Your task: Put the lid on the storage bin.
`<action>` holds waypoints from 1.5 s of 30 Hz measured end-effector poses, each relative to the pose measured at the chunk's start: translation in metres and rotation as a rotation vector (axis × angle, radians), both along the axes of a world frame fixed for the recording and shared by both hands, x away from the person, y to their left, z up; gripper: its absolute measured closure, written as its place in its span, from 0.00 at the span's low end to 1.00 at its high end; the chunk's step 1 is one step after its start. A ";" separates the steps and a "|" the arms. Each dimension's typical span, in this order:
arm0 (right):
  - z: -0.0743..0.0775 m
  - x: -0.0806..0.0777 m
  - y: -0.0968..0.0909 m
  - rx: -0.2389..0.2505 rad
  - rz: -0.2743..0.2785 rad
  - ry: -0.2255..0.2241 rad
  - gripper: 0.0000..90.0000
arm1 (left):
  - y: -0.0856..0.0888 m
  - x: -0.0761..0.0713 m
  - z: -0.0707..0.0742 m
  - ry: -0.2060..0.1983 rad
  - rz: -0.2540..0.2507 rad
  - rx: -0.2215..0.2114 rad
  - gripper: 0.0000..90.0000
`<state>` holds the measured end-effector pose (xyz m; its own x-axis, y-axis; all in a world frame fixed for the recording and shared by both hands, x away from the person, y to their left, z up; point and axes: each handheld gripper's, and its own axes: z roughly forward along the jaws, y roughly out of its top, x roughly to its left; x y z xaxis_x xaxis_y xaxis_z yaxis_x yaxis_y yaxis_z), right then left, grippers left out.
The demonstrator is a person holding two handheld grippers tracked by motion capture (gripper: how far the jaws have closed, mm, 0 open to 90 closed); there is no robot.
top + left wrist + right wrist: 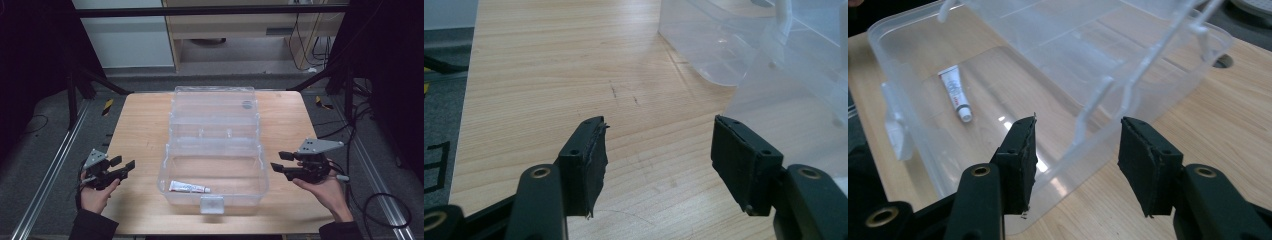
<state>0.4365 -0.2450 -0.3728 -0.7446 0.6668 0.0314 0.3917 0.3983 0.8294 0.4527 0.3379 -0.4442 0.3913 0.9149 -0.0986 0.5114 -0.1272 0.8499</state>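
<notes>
One tube [956, 93] beyond right tongs [1078, 150], inside box [908, 75].

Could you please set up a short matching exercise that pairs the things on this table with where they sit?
Things:
1. tube
2. clear box
3. left gripper
4. right gripper

Places:
A. middle of the wooden table
B. held open beside the box's right end
C. lying inside the box
D. held open near the table's left edge

Pairs: 1-C, 2-A, 3-D, 4-B

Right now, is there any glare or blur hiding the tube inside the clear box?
High view: dim and soft, yet the tube shows in the clear box. Right gripper view: bright glare patches on the box floor beside the tube, which stays sharp.
</notes>
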 end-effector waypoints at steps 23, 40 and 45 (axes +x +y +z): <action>0.010 0.007 0.078 -0.169 0.291 0.075 0.55 | -0.003 0.002 0.002 0.006 -0.014 0.018 0.42; 0.002 0.004 0.120 -0.227 0.424 0.127 0.57 | -0.004 0.002 0.003 0.006 -0.026 0.035 0.42; 0.001 0.002 0.130 -0.249 0.461 0.135 0.58 | -0.005 0.003 0.004 0.005 -0.031 0.039 0.42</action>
